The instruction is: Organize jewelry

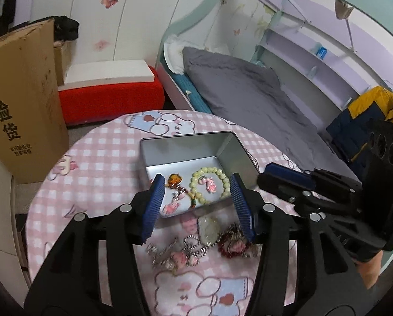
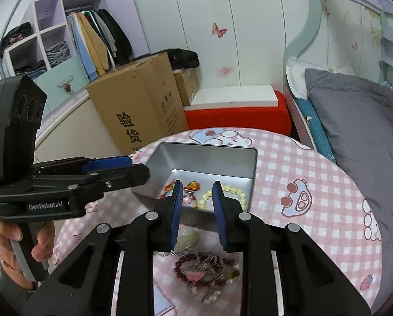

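A silver tin box sits on the round table. Inside lie a pale green bead bracelet, an amber pendant and pink charms. On the cloth in front of the box lie a dark red bead bracelet, silver chains and a pale stone pendant. My left gripper is open and empty over the box's near edge. My right gripper is open and empty, above the loose pile.
The table wears a pink checked cloth with cartoon bunnies. A cardboard box and red stool stand beyond it. A bed with grey duvet is at the right.
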Demonstrator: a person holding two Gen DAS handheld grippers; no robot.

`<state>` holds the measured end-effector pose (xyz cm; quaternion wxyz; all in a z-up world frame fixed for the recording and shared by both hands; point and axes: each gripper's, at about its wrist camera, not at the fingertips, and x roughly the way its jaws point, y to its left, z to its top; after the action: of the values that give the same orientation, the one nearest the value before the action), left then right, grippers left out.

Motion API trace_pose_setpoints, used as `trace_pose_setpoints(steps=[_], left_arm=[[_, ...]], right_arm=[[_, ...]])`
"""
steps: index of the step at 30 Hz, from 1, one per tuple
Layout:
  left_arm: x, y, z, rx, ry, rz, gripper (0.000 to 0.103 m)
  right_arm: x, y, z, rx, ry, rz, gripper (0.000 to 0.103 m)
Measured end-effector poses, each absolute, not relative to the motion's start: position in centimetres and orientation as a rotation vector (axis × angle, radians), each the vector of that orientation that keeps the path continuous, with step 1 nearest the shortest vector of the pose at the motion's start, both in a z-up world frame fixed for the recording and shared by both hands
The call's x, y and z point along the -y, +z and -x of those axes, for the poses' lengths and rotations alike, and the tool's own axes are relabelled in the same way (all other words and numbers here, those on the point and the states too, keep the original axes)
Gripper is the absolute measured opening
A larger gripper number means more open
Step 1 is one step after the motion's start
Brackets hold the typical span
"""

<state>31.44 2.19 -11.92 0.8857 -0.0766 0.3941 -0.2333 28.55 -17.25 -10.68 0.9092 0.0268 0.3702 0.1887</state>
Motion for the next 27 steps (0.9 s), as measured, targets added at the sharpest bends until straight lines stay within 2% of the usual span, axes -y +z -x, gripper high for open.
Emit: trace_pose_setpoints(steps=[8,18,24,27], left_arm=[[-4.2,-13.2,-27.5,-0.799,-0.41,0.09,0.051],[-3.1,-17.6,-24.8,-0.829,-0.415,-0.015,0.051],[-2.1,-19.6,-25.2,-0.862,-0.409,-0.053,0.036],[-1.7,-20.2,-25.4,-0.872,-0.41,-0.067,0.035]], right_arm=[[15.4,-11.3,-25.0,-0.771,0.405,-0.018,0.024],[15.4,-14.9,-22.4,-0.85,0.374,-0.054,0.028],[16.0,-16.2,-22.1,-0.878,0.357,-0.076,0.03],[16.1,-16.6,-22.1,-0.888,0.356,-0.083,0.031]])
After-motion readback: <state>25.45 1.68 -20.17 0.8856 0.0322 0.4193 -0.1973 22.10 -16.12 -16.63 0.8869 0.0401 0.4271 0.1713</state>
